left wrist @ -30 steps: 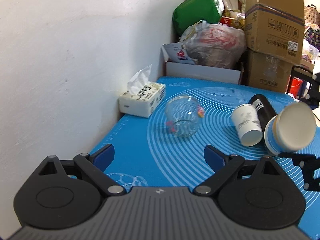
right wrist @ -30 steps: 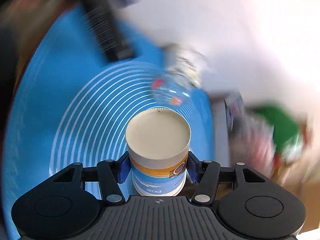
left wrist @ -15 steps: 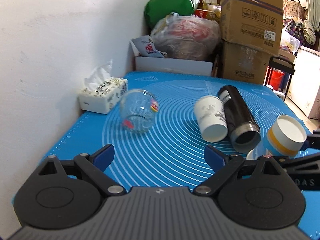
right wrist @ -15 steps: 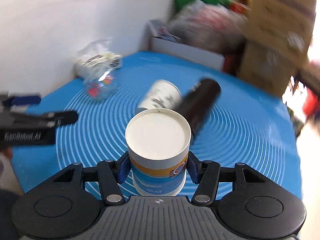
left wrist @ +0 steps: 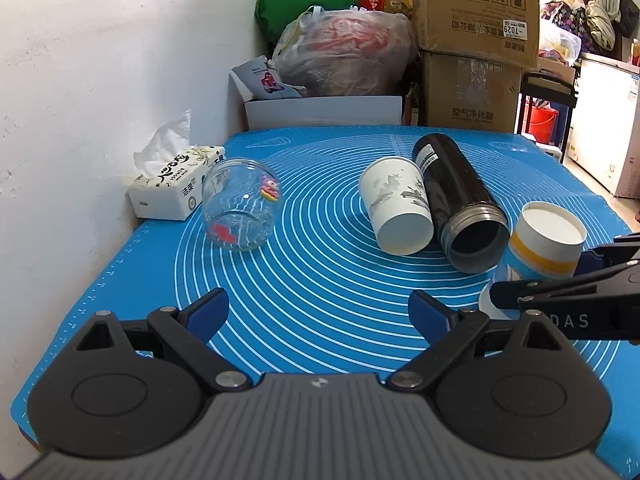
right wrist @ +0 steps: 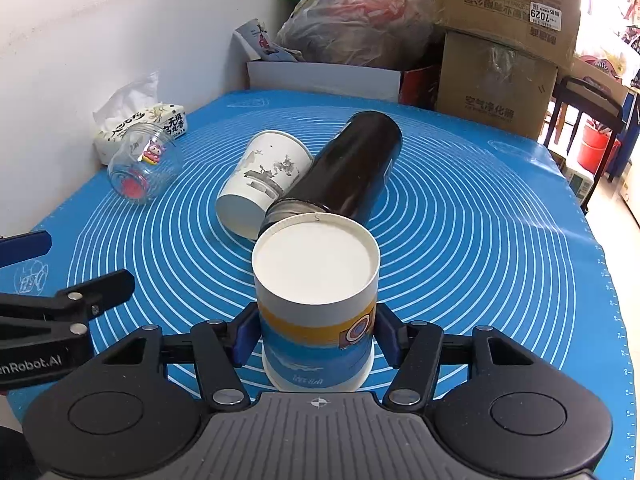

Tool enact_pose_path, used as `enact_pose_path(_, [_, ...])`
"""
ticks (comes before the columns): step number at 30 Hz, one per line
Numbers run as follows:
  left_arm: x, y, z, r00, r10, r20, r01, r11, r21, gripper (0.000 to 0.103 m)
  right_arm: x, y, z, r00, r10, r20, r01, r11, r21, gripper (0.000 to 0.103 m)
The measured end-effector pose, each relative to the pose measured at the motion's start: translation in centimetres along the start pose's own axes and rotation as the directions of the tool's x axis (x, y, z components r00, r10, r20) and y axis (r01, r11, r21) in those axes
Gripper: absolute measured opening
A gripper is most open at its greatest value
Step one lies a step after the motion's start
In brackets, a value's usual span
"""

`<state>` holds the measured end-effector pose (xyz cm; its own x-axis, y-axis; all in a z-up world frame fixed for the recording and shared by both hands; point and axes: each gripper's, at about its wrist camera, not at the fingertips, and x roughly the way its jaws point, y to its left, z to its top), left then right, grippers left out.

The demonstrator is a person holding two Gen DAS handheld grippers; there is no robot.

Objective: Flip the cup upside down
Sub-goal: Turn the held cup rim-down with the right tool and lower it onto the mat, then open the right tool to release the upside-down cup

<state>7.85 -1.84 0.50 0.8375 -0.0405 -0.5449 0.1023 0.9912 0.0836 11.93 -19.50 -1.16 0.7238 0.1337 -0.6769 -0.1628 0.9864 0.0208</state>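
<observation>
My right gripper [right wrist: 316,336] is shut on a blue, yellow and white paper cup [right wrist: 316,304]. The cup stands upside down, closed base up, rim at the blue mat [right wrist: 480,240]; I cannot tell whether the rim touches. The cup also shows at the right of the left wrist view [left wrist: 540,248], with the right gripper [left wrist: 560,280] around it. My left gripper [left wrist: 320,312] is open and empty over the mat's near edge.
On the mat lie a white printed paper cup [right wrist: 264,180], a black flask [right wrist: 344,172] and a glass jar [right wrist: 140,168], all on their sides. A tissue box [right wrist: 136,124] sits by the white wall. Cardboard boxes [right wrist: 500,40] and bags stand behind the table.
The right gripper has turned the cup from tilted in the air to upside down low over the mat. The left gripper has pulled back and swung right.
</observation>
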Motion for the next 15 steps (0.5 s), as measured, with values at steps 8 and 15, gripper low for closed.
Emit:
enact_pose_path(8, [-0.8, -0.4, 0.2, 1.000, -0.021, -0.017, 0.021, 1.000, -0.003, 0.096, -1.4, -0.2, -0.3, 0.999, 0.012, 0.030, -0.012, 1.000, 0.012, 0.074])
enact_pose_path(15, [-3.0, -0.3, 0.1, 0.999, -0.042, -0.019, 0.042, 0.999, -0.025, 0.096, -5.5, -0.3, -1.8, 0.997, -0.003, 0.078, 0.001, 1.000, 0.028, 0.084])
